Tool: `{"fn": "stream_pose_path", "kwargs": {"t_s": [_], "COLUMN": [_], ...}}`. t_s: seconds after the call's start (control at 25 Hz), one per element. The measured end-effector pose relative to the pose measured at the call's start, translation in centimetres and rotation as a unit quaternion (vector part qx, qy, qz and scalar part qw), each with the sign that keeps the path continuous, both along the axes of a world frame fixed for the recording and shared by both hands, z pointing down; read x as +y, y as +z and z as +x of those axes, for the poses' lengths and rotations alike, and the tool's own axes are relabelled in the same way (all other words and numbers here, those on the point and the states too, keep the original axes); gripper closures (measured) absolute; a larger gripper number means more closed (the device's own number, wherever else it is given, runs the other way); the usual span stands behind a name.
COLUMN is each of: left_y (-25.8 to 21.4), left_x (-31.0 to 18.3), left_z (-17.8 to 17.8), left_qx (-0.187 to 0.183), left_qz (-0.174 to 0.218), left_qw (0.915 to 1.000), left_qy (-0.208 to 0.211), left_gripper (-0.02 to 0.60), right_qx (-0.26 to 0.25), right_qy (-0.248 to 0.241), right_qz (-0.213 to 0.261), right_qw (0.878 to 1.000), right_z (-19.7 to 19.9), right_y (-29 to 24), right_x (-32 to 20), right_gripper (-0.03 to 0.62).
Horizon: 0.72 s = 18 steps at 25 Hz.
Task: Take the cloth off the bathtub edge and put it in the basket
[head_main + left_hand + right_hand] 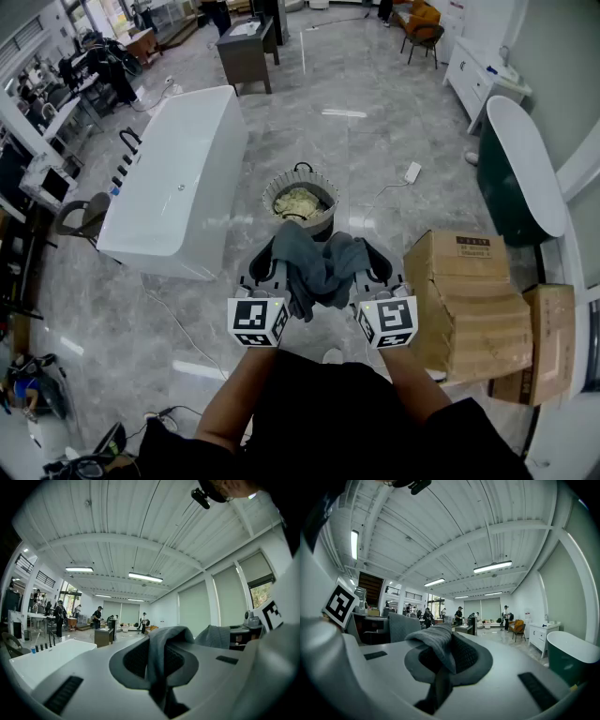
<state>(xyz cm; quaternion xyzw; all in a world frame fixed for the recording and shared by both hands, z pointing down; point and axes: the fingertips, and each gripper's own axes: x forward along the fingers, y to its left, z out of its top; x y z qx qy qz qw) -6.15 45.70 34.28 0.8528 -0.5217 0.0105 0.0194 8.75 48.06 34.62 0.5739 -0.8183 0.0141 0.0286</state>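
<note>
- Grey cloth (319, 267) hangs bunched in the air between the two tongs, over the floor (375, 150) and just near of the basket (269, 195).
- Left tongs (274, 261) are clamped on its left end. In the left gripper view, fabric (161, 644) is pinched in the closed jaws of the tongs (157, 663).
- Right tongs (367, 267) are clamped on its right end, and the right gripper view shows the same pinch (433, 641) in those tongs (443, 660).
- Its long axis runs left to right, across the line to the basket, and a loose fold droops toward the near side at the middle.
- Step in hand, as I judge it: the carry. The cloth is off the white tub (178, 178), far left, and not yet in the basket.
- Next move calls for taking both tongs farther on until the cloth is over the basket mouth, lowering it, then opening both together. Something pale (298, 202) already lies inside.
</note>
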Motion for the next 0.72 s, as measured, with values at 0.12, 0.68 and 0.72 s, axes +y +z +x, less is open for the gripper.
{"fn": "stream_pose_path", "kwargs": {"t_s": [0.12, 0.68, 0.72], "left_y": [-0.5, -2.2, -2.2], "left_x": [0.0, 0.4, 0.3], "left_z": [0.0, -0.2, -0.1], "left_qx": [-0.007, -0.011, -0.010], "left_qz": [0.000, 0.013, 0.012], "left_qw": [1.0000, 0.9996, 0.9997], "left_qy": [0.000, -0.022, -0.020], "left_gripper": [0.545, 0.545, 0.545], "right_qx": [-0.004, -0.036, -0.037], "right_qy": [0.001, -0.038, -0.038], "right_qz": [-0.002, 0.008, 0.008], "right_qw": [1.000, 0.999, 0.999], "right_z": [0.2, 0.3, 0.3], "right_y": [-0.2, -0.7, -0.7], "right_x": [-0.1, -0.3, -0.6], "right_gripper": [0.556, 0.556, 0.556]}}
